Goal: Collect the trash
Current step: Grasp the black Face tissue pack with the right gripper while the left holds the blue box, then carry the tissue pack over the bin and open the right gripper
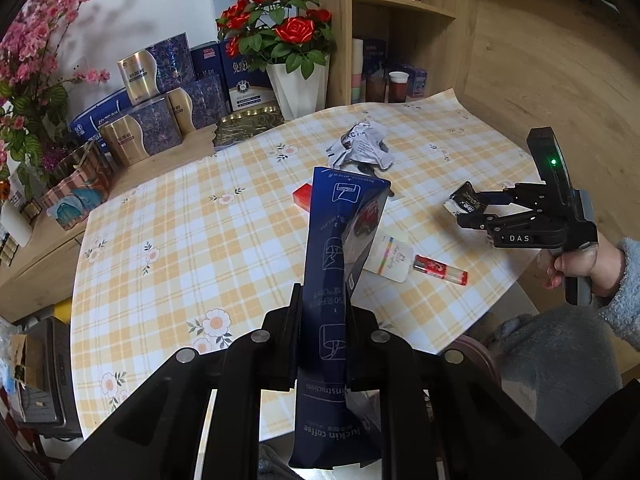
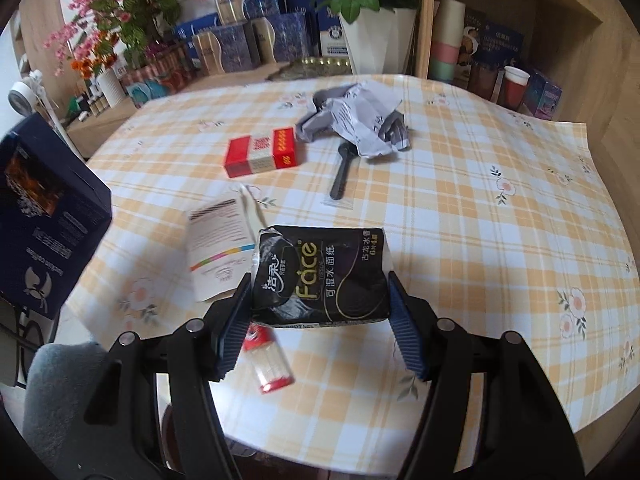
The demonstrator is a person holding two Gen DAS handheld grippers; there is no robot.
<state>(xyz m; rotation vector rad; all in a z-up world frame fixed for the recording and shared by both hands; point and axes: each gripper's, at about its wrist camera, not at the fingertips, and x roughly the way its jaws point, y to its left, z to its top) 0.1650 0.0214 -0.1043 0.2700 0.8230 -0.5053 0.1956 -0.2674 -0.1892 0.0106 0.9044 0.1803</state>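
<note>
My left gripper [image 1: 322,320] is shut on a dark blue paper coffee bag [image 1: 340,240], held upright above the table's near edge; the bag also shows in the right wrist view [image 2: 44,216] at the far left. My right gripper [image 2: 320,304] is shut on a black tissue pack [image 2: 322,276], held above the table; the left wrist view shows that gripper [image 1: 468,206] at the right with the pack [image 1: 462,198]. On the checked tablecloth [image 2: 480,200] lie a red box [image 2: 260,154], crumpled grey paper [image 2: 360,116], a wrapped black spoon [image 2: 342,178], a white card [image 2: 220,244] and a red-capped tube [image 2: 268,360].
Blue and gold gift boxes [image 1: 160,92], a white vase of red roses [image 1: 296,84] and pink flowers [image 1: 28,60] stand along the back. A wooden shelf [image 2: 500,40] with cups stands at the back right. A dark bin [image 1: 44,376] is at the lower left, beside the table.
</note>
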